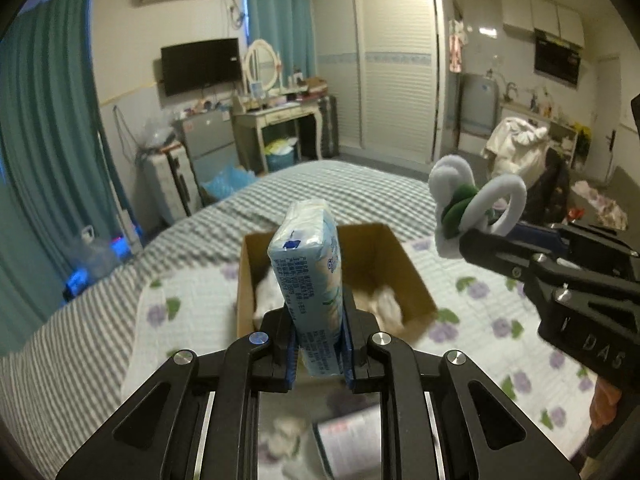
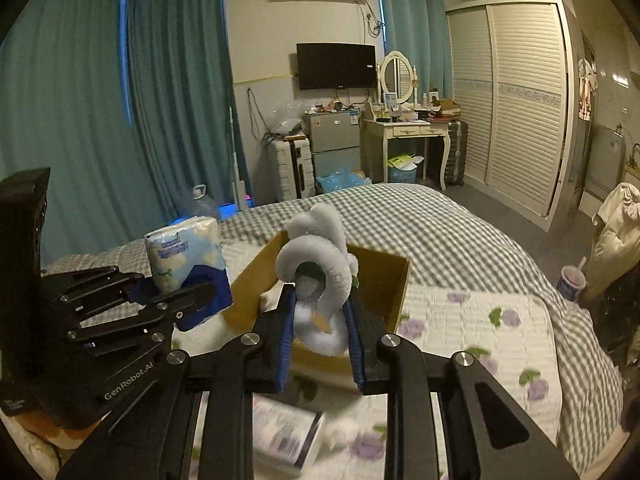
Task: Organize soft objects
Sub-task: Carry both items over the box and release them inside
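Note:
My left gripper [image 1: 318,344] is shut on a light blue tissue pack [image 1: 310,272], held upright above the near edge of an open cardboard box [image 1: 408,264] on the bed. The pack also shows in the right wrist view [image 2: 186,254]. My right gripper [image 2: 320,320] is shut on a white plush toy with looped ears and a green part [image 2: 316,256], held over the same box [image 2: 384,284]. The toy also shows in the left wrist view [image 1: 468,204], to the right of the box. White soft items [image 1: 384,300] lie inside the box.
The box sits on a floral quilt [image 1: 492,304] over a grey checked bedspread [image 1: 340,184]. A flat printed package [image 2: 284,436] lies on the quilt near me. A cup with a straw [image 2: 572,280] stands at the bed's right side. Dresser, suitcase and wardrobe stand beyond the bed.

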The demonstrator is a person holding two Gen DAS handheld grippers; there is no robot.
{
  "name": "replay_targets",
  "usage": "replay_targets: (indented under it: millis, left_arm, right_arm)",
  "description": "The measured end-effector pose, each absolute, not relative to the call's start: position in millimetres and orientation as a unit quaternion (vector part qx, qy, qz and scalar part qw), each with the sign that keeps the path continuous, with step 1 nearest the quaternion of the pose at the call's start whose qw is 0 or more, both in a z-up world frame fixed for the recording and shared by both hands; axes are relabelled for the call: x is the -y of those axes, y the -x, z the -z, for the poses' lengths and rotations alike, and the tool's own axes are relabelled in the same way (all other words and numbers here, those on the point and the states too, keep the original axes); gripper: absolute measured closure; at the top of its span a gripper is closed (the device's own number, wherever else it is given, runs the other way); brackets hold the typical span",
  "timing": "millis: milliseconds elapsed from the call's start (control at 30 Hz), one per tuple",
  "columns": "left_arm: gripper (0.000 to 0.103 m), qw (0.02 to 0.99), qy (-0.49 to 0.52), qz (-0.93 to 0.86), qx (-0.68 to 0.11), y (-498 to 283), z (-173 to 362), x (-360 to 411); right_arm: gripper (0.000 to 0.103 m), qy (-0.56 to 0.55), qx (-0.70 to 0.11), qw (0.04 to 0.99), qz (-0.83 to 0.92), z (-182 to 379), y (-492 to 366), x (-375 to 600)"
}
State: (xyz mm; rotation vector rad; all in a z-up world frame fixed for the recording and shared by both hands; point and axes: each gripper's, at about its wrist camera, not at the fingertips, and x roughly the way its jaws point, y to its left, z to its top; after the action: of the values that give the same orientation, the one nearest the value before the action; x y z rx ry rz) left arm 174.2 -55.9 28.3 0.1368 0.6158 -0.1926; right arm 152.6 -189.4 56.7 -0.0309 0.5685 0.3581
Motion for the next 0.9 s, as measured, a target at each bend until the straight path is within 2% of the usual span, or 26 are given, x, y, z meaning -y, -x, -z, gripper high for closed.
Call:
replay_targets:
  millis: [333, 500, 600, 700, 733, 767, 900]
  left_arm:
    - [0.087, 0.930, -0.095, 0.083, -0.345, -271, 32, 67]
    - [0.085, 0.924, -0.100, 0.077, -0.361, -289, 54, 66]
    - [0.083, 0.914, -0.092, 0.063, -0.390, -299, 64, 64]
    - [0.082, 0.909, -0.085, 0.053, -0.403, -299, 65, 63]
    - [0.081, 0.908, -0.089, 0.049, -0.406, -297, 63, 63]
    - [0.081, 0.908, -0.094, 0.046, -0.405, -294, 60, 64]
    - [0.077, 0.916, -0.106, 0.039, -0.385, -269, 31, 66]
  right_arm:
    - [0.080, -0.013, -0.334, 0.929, -0.157, 14, -270, 194]
    - [0.079, -0.019, -0.355, 0.921, -0.160, 47, -292, 197]
    - [0.075, -0.017, -0.361, 0.919, -0.157, 58, -299, 199]
    - [0.064, -0.020, -0.364, 0.919, -0.152, 60, -297, 205]
    - [0.052, -0.020, -0.364, 0.920, -0.146, 58, -295, 207]
    - [0.044, -0.019, -0.365, 0.920, -0.141, 56, -294, 209]
    - [0.041, -0.023, -0.352, 0.927, -0.129, 29, -273, 218]
